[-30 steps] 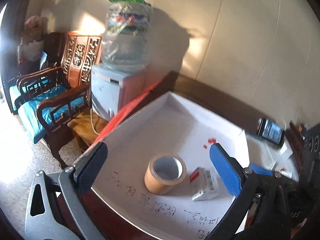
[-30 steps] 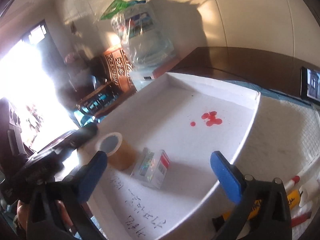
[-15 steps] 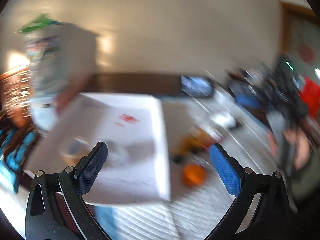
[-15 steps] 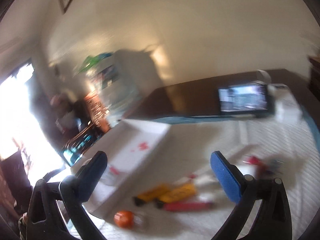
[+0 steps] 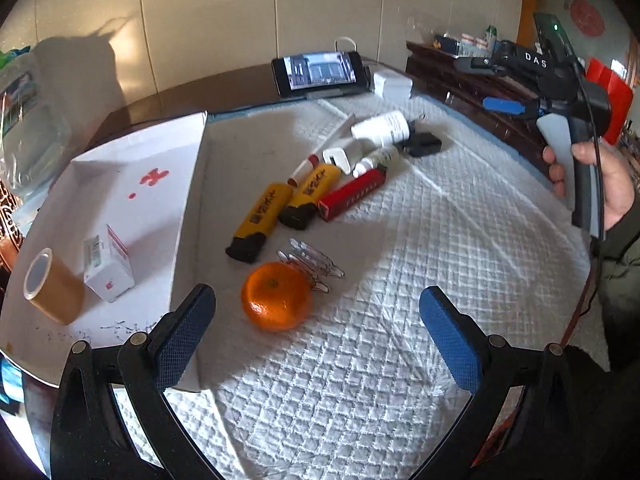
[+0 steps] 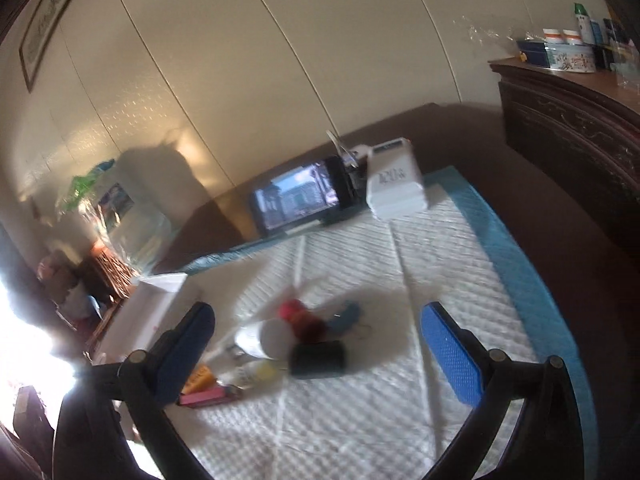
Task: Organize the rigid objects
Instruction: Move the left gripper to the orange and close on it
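Note:
In the left wrist view a white tray (image 5: 188, 184) at the left holds a brown tape roll (image 5: 52, 286) and a small white box (image 5: 108, 264). On the quilted pad beside it lie an orange (image 5: 276, 296), a heap of paper clips (image 5: 312, 260), two yellow-black cutters (image 5: 262, 220), a red box (image 5: 352, 194), white bottles (image 5: 380, 128) and a black case (image 5: 422, 144). My left gripper (image 5: 316, 340) is open and empty, hovering just above the orange. My right gripper (image 6: 320, 344) is open and empty above the white bottle (image 6: 264, 338) and black case (image 6: 318, 358).
A phone (image 5: 320, 72) with a lit screen stands at the pad's far edge beside a white charger box (image 5: 394, 84). A dark wooden cabinet (image 6: 572, 128) with small items stands at the right. A water dispenser (image 6: 128, 224) stands at the left.
Both grippers have swung away from the tray to the right, over the loose objects on the pad. Both stayed open and empty.

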{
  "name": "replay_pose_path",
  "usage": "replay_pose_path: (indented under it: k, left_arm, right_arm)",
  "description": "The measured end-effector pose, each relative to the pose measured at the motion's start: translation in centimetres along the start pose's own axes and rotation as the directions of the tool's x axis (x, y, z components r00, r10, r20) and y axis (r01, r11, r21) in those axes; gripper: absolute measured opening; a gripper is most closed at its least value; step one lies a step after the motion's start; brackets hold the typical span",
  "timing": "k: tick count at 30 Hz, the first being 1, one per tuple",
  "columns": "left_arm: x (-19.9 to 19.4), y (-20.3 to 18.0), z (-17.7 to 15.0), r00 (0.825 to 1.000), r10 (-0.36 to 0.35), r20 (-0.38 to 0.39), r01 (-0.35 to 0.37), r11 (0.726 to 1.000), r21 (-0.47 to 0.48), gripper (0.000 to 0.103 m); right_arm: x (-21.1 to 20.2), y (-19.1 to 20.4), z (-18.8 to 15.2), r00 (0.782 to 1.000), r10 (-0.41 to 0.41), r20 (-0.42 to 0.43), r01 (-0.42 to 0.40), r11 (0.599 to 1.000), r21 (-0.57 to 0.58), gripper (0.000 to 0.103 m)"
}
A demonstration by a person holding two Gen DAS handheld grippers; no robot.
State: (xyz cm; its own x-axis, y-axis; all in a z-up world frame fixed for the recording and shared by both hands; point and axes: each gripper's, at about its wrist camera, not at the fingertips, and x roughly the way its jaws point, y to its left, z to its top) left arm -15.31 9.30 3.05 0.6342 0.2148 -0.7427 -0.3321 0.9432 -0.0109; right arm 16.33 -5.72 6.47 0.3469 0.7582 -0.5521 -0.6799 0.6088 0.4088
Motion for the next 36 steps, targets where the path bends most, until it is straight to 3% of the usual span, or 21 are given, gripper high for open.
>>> replay_pose_path:
  k: [3, 5, 8, 10, 13, 18, 22, 23, 24, 25, 29, 31, 33, 36]
  left_arm:
    - [0.6, 0.0, -0.2, 1.0, -0.014, -0.021, 0.014, 1.0, -0.007, 0.103]
    - [0.8, -0.2, -0.1, 0.999, -0.028, -0.026, 0.027, 1.0, -0.004, 0.101]
    - [1.0, -0.5, 0.1, 0.999, -0.023, -0.025, 0.023, 1.0, 0.003, 0.09]
    - [0.8, -0.4, 0.2, 0.999, -0.022, -0.024, 0.022, 1.0, 0.0, 0.081]
    - [0.7, 0.2, 0.3, 0.999, -0.033, -0.023, 0.032, 0.999, -0.026, 0.081]
    - [2.1, 1.0, 0.6, 0.999, -0.012, -0.051, 0.009, 0.998, -0.059, 0.081]
    - [2.0, -0.2, 0.3, 0.999, -0.017, -0.044, 0.017, 1.0, -0.014, 0.08]
    - [1.9, -0.4, 0.2, 0.999, -0.017, -0.044, 0.017, 1.0, -0.001, 0.073]
    - [1.9, -0.4, 0.2, 0.999, -0.024, -0.046, 0.024, 1.0, -0.001, 0.061]
    - [1.9, -0.3, 0.3, 0.998, -0.036, -0.051, 0.035, 0.999, -0.01, 0.057]
    - [2.2, 0.6, 0.7, 0.999, -0.017, -0.051, 0.015, 0.999, -0.048, 0.057]
    - [2.1, 0.6, 0.7, 0.999, -0.021, -0.048, 0.019, 0.999, -0.051, 0.056]
    - [2.2, 0.3, 0.7, 0.999, -0.022, -0.048, 0.02, 0.999, -0.043, 0.043]
    - [2.8, -0.3, 0.7, 0.998, -0.005, -0.06, 0.004, 1.0, -0.021, 0.042]
  right_arm:
    - [1.0, 1.0, -0.5, 0.999, 0.005, -0.033, -0.007, 0.997, -0.072, 0.101]
    - [1.8, 2.7, -0.9, 0.998, 0.006, -0.059, -0.015, 0.989, -0.144, 0.092]
    - [3.9, 4.3, -1.1, 0.993, 0.04, -0.114, -0.061, 0.98, -0.189, 0.088]
    - [5.4, 5.4, -1.0, 0.988, 0.062, -0.144, -0.092, 0.973, -0.212, 0.079]
    - [7.3, 6.7, -0.9, 0.982, 0.079, -0.17, -0.119, 0.964, -0.239, 0.078]
    - [9.4, 7.1, -1.3, 0.957, 0.12, -0.264, -0.182, 0.958, -0.222, 0.075]
    - [8.6, 6.4, -2.7, 0.934, 0.155, -0.323, -0.232, 0.948, -0.216, 0.067]
    - [8.4, 6.5, -2.9, 0.929, 0.162, -0.334, -0.244, 0.944, -0.221, 0.065]
    - [8.2, 6.4, -3.2, 0.927, 0.16, -0.34, -0.247, 0.942, -0.229, 0.064]
    - [8.0, 6.5, -3.4, 0.926, 0.153, -0.345, -0.244, 0.94, -0.238, 0.064]
    - [8.0, 6.9, -3.5, 0.935, 0.112, -0.336, -0.214, 0.934, -0.285, 0.062]
    - [8.2, 7.1, -3.6, 0.944, 0.077, -0.321, -0.182, 0.933, -0.311, 0.053]
    - [8.5, 6.9, -3.4, 0.949, 0.069, -0.307, -0.164, 0.941, -0.296, 0.042]
    - [9.2, 6.8, -3.6, 0.944, 0.067, -0.323, -0.16, 0.95, -0.27, 0.041]
